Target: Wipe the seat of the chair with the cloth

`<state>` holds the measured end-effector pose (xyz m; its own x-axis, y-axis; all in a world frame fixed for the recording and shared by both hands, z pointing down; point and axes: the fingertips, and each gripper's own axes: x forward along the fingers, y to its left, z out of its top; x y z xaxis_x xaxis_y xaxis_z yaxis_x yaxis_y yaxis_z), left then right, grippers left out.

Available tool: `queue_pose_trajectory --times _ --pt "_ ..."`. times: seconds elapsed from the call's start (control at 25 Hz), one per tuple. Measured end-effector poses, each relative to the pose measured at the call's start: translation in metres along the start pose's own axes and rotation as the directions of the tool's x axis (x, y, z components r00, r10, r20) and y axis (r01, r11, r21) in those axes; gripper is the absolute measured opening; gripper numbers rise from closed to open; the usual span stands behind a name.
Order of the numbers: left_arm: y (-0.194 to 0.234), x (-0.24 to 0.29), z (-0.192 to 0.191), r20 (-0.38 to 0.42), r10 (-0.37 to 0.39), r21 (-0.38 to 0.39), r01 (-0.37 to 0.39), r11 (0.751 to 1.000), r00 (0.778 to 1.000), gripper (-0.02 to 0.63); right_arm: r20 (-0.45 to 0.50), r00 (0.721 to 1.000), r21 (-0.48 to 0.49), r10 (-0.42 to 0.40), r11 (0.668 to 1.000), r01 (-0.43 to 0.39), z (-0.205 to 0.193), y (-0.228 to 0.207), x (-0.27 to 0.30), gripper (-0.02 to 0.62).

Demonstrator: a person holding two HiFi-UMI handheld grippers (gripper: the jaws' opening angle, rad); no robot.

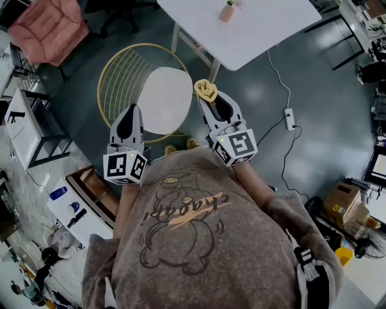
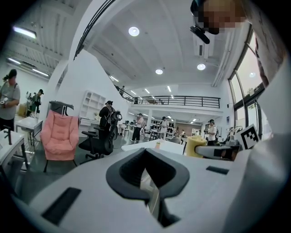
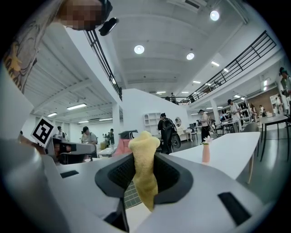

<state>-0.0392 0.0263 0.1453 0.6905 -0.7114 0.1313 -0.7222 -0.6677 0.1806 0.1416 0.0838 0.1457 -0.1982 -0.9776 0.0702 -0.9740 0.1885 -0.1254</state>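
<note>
The chair stands below me in the head view, with a white seat [image 1: 164,98] and a gold wire back [image 1: 123,78]. A yellow cloth [image 1: 205,90] is bunched at the tip of my right gripper [image 1: 211,98], just off the seat's right edge. In the right gripper view the cloth [image 3: 144,173] stands upright, pinched between the closed jaws of the right gripper [image 3: 143,179]. My left gripper [image 1: 129,117] hangs over the seat's left edge. Seen from its own camera, the left gripper [image 2: 150,175] is shut with nothing in it.
A white table [image 1: 241,27] with a small pink vase [image 1: 227,12] stands just beyond the chair. A power strip and cable [image 1: 289,119] lie on the floor at the right. A pink armchair [image 1: 47,27] sits at the far left, shelving [image 1: 30,127] at left.
</note>
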Motion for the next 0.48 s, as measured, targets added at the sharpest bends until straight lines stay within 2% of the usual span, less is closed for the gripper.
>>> queue_pose_trajectory --times 0.48 --pt "0.0026 -0.0005 -0.0035 -0.021 0.002 -0.008 -0.002 1.0 1.0 0.009 -0.008 1.0 0.004 -0.003 1.0 0.003 -0.0016 0.0014 -0.0007 0.129"
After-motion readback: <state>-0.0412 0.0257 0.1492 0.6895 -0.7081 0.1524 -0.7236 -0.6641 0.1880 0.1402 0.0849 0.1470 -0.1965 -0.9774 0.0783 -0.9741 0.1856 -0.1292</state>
